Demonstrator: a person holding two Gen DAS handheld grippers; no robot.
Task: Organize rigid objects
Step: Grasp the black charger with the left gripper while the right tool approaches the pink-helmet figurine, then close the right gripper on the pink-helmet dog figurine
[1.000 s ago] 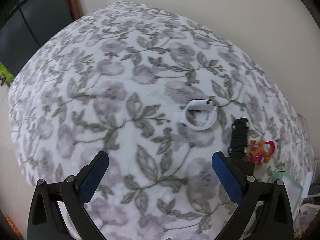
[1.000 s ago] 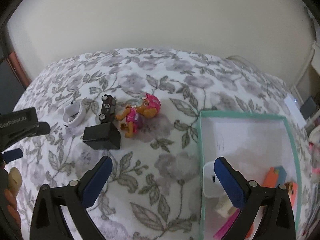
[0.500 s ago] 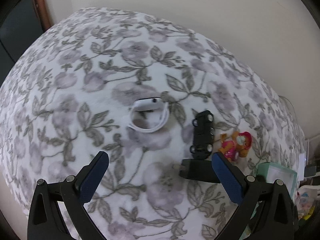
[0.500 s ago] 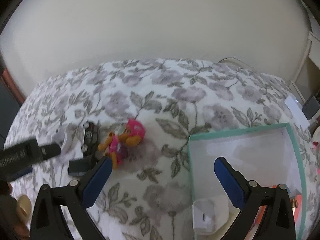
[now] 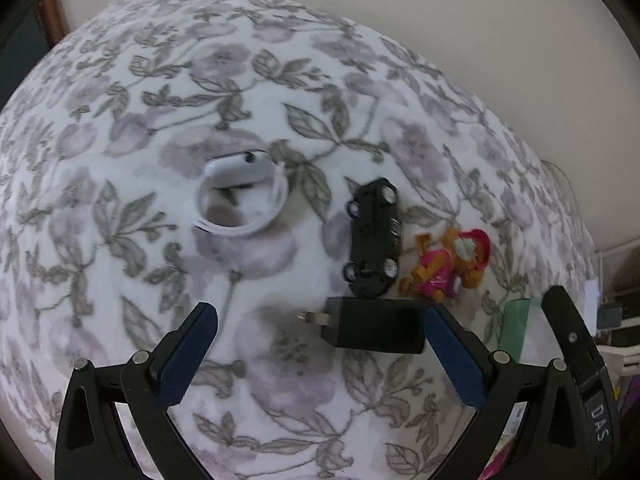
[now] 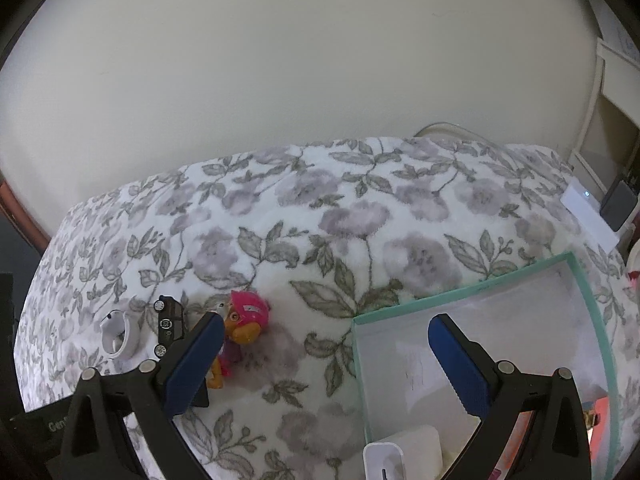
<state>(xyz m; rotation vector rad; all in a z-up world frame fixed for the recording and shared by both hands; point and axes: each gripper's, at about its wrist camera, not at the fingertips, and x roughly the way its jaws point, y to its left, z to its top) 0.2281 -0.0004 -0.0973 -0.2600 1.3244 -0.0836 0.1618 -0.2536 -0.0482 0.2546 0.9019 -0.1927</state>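
On the floral blanket lie a white ring-shaped band [image 5: 242,196], a black toy car [image 5: 374,242], a pink and orange toy figure [image 5: 448,266] and a black charger plug [image 5: 376,330]. My left gripper [image 5: 320,354] is open and empty, low over the blanket, with the charger just inside its right finger. My right gripper [image 6: 324,360] is open and empty, hovering over the left rim of a teal-edged box [image 6: 480,286]. The figure [image 6: 244,320], car [image 6: 170,324] and band [image 6: 118,334] sit by its left finger; the charger is mostly hidden behind that finger.
The box holds a white device [image 6: 404,454] and orange items at its right side. A white box [image 6: 588,214] and dark device [image 6: 618,204] stand past the bed's right edge. A wall rises behind the bed. The teal box corner [image 5: 516,328] shows right of the left gripper.
My left gripper has swung right and closer, bringing the car, figure and charger into view. My right gripper has pulled back and tilted up, so the objects shifted toward its left finger.
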